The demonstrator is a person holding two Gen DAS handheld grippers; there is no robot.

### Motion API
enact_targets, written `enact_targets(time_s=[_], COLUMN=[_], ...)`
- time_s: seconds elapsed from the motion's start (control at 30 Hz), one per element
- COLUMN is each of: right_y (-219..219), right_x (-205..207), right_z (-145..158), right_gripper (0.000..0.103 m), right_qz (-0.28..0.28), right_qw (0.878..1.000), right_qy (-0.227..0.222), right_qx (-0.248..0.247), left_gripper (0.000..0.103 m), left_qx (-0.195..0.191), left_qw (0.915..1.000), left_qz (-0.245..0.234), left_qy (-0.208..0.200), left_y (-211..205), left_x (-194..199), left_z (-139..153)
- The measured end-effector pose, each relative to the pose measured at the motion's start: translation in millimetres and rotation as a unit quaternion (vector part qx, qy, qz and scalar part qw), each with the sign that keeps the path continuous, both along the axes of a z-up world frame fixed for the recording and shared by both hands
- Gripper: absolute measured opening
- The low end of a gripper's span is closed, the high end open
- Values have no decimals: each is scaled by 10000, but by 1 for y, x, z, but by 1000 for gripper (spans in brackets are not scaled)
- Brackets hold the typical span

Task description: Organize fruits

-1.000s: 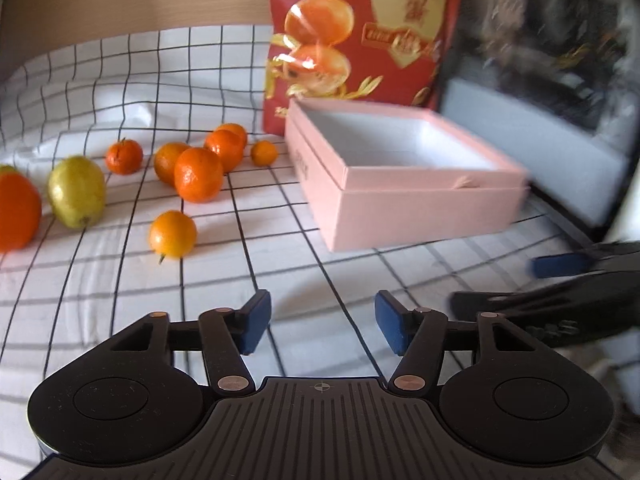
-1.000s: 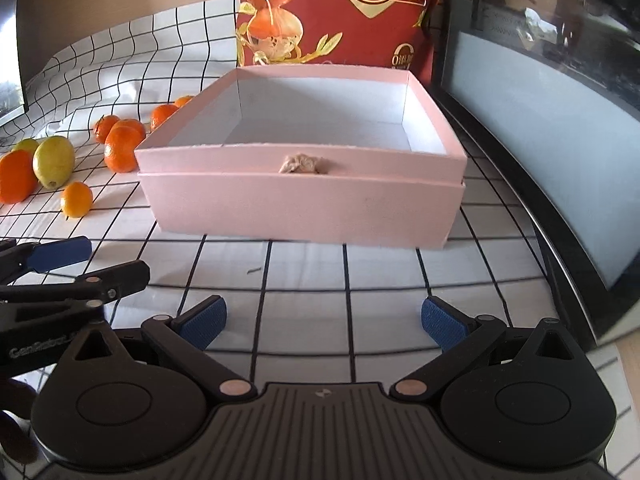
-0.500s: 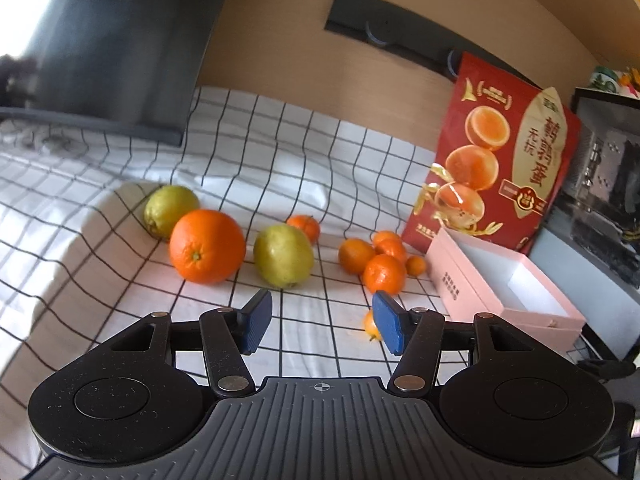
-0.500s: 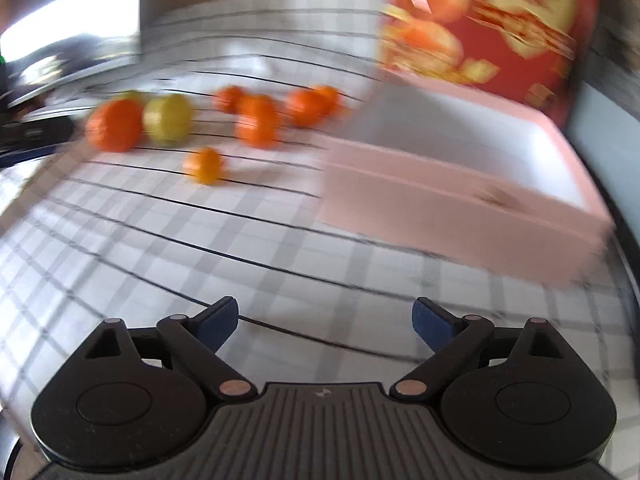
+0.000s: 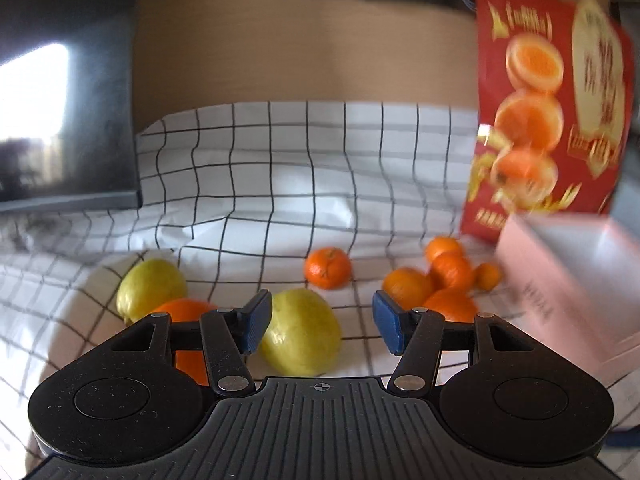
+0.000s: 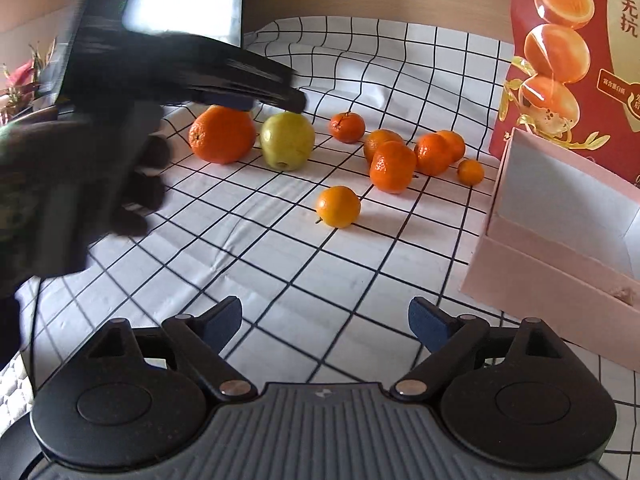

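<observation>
My left gripper is open, just above and in front of a yellow-green pear; the pear is not between the pads. A big orange lies half hidden behind the left finger, a second pear behind it. The right wrist view shows the left gripper hovering over the big orange and pear. Several mandarins lie in a loose group, with one small one nearer. My right gripper is open and empty over bare cloth. The pink box stands open at the right.
A red snack bag stands behind the box. A dark monitor stands at the back left. A checked cloth covers the table and rises up the back wall. A gloved hand holds the left gripper.
My left gripper has dropped and moved in close over the pear and big orange. My right gripper has swung left, away from the pink box, toward the fruit.
</observation>
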State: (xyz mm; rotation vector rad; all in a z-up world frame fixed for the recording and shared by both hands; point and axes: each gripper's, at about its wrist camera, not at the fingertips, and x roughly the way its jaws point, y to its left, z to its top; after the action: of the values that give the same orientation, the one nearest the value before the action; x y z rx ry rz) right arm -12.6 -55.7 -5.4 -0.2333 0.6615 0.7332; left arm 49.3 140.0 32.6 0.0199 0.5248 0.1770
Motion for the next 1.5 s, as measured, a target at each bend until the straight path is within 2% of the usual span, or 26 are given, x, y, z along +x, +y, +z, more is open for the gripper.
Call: enact_targets(time_s=[0.13,0.23,0.33,0.5,0.6,0.7,0.8,0.87,0.9,0.93,1.0,1.13,1.2,1.27,1.37,1.5], right_y=[-14,-25,-31,-35,-35,-35,-36,-37,-37,-38,-37,-29,-20,-10,11,44], right_x=[-2,4,7,-2,-3,-4,-3,-4,-4,-5,-5,0,2,4,9,38], right_z=[1,1,-1,-5,-6,-7,-7,-6,-5,-5,-3,0,2,4,11,31], right_gripper=[91,91,91,91,91,91,91,91,91,91,91,91,91,85,79,78], right_qz=[-194,-402,-515,-556,-587,-592,-599,-598,-601,-603,-608,-581,-498,-333,-91,137], right_qw=[9995,9991,9986,9974,9966,9963,9963,9962,9960,9958,9954,9958,9966,9978,9990,9990], right_qy=[-211,-114,-106,-379,-478,-509,-507,-530,-554,-584,-642,-645,-615,-562,-439,-422], right_qx=[-94,-29,-77,-253,-326,-362,-355,-347,-350,-354,-355,-275,-208,-122,-14,104], left_gripper=[63,63,64,67,62,61,55,42,18,6,12,13,13,14,20,20], left_qx=[350,592,673,778,761,588,302,-6,-115,-222,-351,-802,-1199,-1712,-2333,-2608], left_qw=[9990,9975,9968,9956,9956,9968,9984,9993,9992,9991,9986,9951,9896,9798,9681,9608], left_qz=[208,335,396,487,534,528,475,347,284,205,-10,-208,-200,-191,50,278], left_qy=[171,191,164,172,147,94,-13,-154,-240,-313,-407,-540,-768,-1014,-916,-904], left_y=[-7,-10,-9,-3,2,5,7,10,10,10,7,13,24,40,59,74], left_x=[14,19,22,24,23,18,5,-13,-23,-34,-56,-81,-87,-88,-88,-111], left_z=[-13,-16,-18,-24,-26,-24,-20,-16,-12,-8,-2,3,7,11,9,-1])
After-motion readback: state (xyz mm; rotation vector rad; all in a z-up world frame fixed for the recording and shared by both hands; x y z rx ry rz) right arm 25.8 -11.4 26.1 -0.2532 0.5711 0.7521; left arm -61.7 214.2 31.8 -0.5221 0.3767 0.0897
